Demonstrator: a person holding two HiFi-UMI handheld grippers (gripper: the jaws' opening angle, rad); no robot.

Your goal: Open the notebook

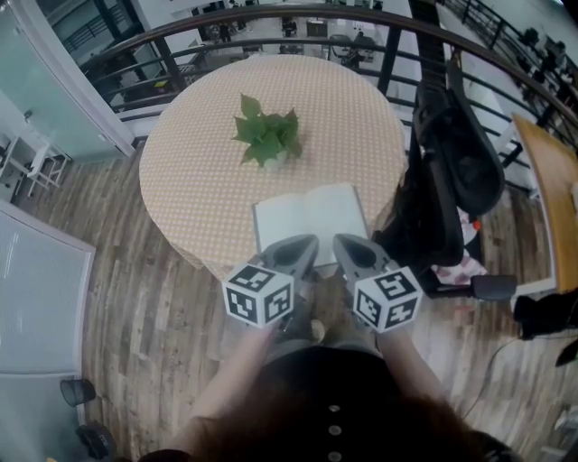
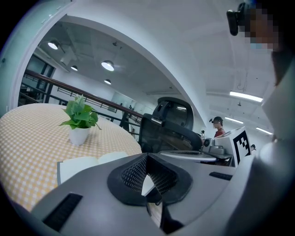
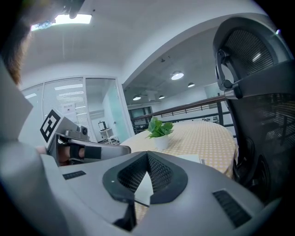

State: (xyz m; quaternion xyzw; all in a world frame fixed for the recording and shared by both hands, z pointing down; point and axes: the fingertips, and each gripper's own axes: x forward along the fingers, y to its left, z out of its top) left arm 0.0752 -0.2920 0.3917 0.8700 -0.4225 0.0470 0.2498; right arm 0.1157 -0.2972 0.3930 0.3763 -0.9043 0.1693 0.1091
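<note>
The notebook lies open on the round table, white pages up, near the table's front edge. My left gripper and right gripper hover side by side just over the notebook's near edge, both shut with nothing between the jaws. In the left gripper view the closed jaws point across the notebook. In the right gripper view the closed jaws hide most of the notebook.
A small potted green plant stands at the table's middle, behind the notebook. A black mesh office chair sits close to the table's right side. A curved railing runs behind the table. The floor below is wood.
</note>
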